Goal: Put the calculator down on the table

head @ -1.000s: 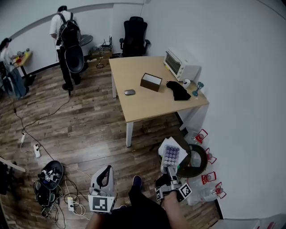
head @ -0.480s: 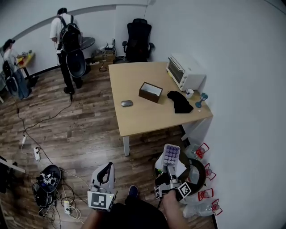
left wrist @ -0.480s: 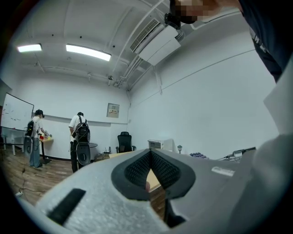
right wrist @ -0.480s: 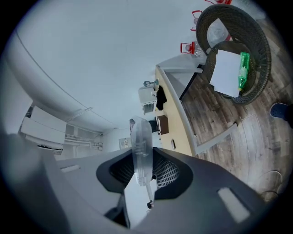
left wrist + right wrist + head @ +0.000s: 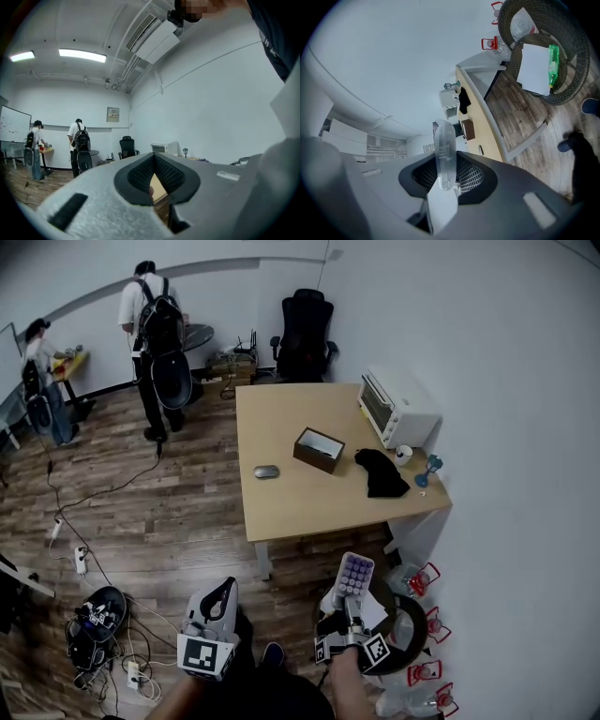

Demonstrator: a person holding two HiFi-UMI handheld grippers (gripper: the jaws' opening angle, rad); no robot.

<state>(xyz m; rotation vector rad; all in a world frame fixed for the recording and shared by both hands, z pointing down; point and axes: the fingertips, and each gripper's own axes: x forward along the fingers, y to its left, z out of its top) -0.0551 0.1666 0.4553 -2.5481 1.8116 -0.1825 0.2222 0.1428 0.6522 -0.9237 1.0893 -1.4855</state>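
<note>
Calculator (image 5: 356, 570) is held clamped by its lower end in the right tool (image 5: 352, 600), lower centre of the head view, well apart from the worktop (image 5: 309, 502); left tool (image 5: 221, 592) is seen closed, empty.

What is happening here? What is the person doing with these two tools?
A person holds a two-jaw gripper in each hand. The right gripper has its jaws closed on a calculator, held out in front above the wooden floor. The left gripper carries nothing, and its jaws are together. The table lies ahead with a box, a mouse and a black cloth on it. The calculator is not yet set down there.
</note>
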